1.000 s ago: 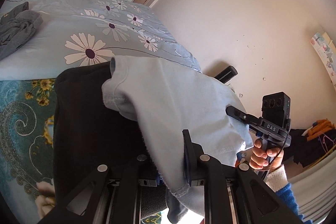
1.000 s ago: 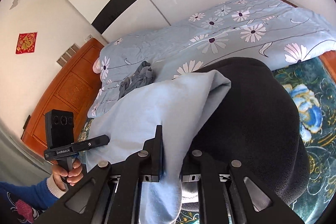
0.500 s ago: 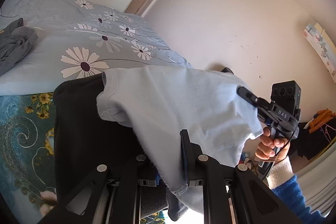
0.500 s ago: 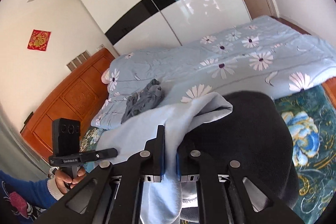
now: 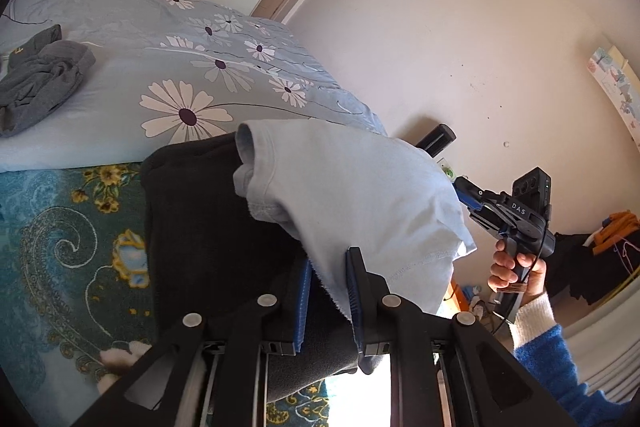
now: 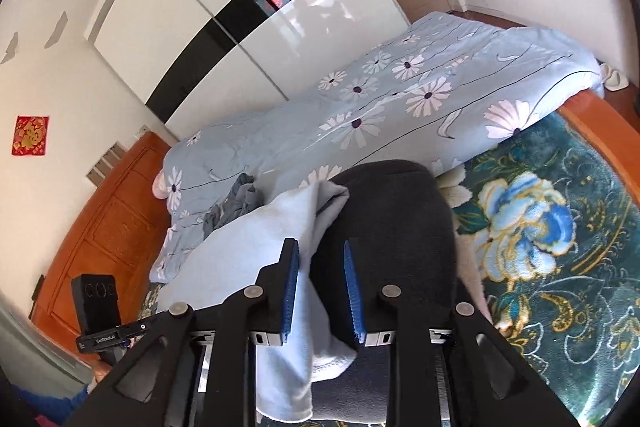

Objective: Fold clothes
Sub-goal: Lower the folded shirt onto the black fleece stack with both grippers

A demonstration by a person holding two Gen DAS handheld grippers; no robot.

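The shirt (image 5: pixel 352 195), pale blue, hangs between my two grippers over a black garment (image 5: pixel 208 227) that lies on the teal floral blanket (image 5: pixel 68 247). My left gripper (image 5: pixel 328 291) has the shirt's hem between its blue pads (image 5: pixel 351 291); its jaws are opening, a gap shows beside the left pad, and the cloth lies against the right one, so I read it as no longer pinching. My right gripper (image 6: pixel 320 287) is opening too: its pads stand apart with the shirt's edge (image 6: pixel 316 307) draped loosely through the gap, not squeezed. In the left view I see that right gripper (image 5: pixel 472 195) at the shirt's far corner, with my hand (image 5: pixel 516 267) and white cuff on its handle. The shirt's folded sleeve end (image 5: pixel 256 163) rests on the black garment near the bed (image 5: pixel 120 131). Farther back, a crumpled grey garment (image 5: pixel 40 75) lies on the daisy-print duvet (image 6: pixel 400 107), and white wardrobe doors (image 6: pixel 240 7) stand behind the bed.
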